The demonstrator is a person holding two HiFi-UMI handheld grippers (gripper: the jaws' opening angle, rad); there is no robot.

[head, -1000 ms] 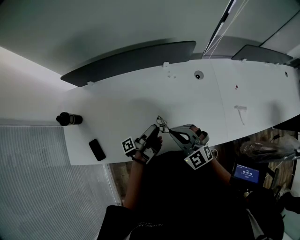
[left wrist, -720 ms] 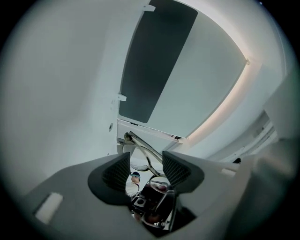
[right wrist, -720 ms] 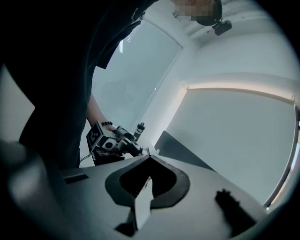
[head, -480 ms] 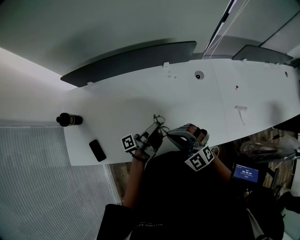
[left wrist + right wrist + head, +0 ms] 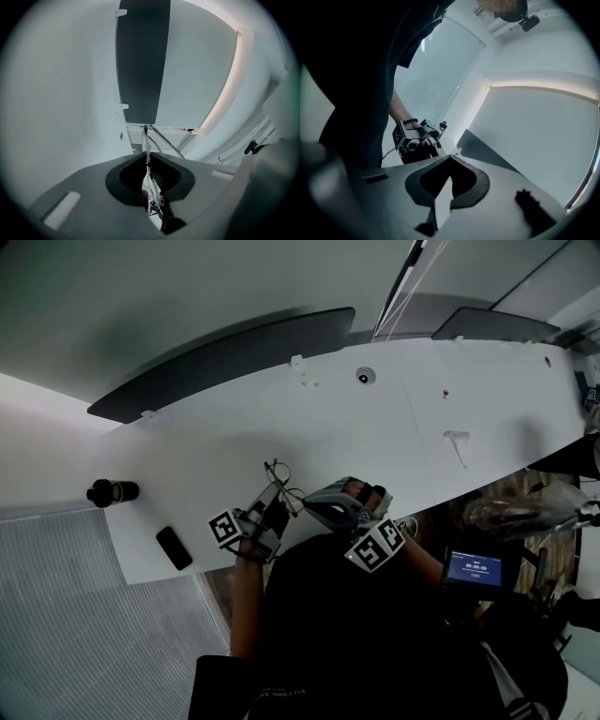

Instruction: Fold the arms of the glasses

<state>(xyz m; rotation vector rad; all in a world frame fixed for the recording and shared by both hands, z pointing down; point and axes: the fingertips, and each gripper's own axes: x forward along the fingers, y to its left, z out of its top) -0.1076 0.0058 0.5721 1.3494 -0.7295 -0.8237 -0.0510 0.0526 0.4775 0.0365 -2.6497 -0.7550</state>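
Observation:
The thin wire-framed glasses (image 5: pixel 279 479) hang just above the near edge of the white table (image 5: pixel 394 446), between my two grippers. My left gripper (image 5: pixel 275 496) comes in from the left, and its jaws are closing on the frame. In the left gripper view the wire frame (image 5: pixel 147 140) runs straight through the narrow slit between the left gripper's (image 5: pixel 146 155) jaws and sticks out ahead. My right gripper (image 5: pixel 307 507) sits just right of the glasses. The right gripper view shows its tips (image 5: pixel 449 158) meeting with nothing visible between them, and the left gripper (image 5: pixel 417 136) beyond.
A black bottle (image 5: pixel 111 491) lies at the table's left end, with a dark phone (image 5: pixel 173 547) near the front left corner. A long dark panel (image 5: pixel 225 357) lines the far edge. A small round fitting (image 5: pixel 366 376) and a white piece (image 5: pixel 457 439) lie farther right. A lit screen (image 5: pixel 476 568) is below the table edge.
The left gripper's jaws have gone from wide apart to nearly together around the glasses frame. Both grippers stayed close to the table's front edge while the head view shifted.

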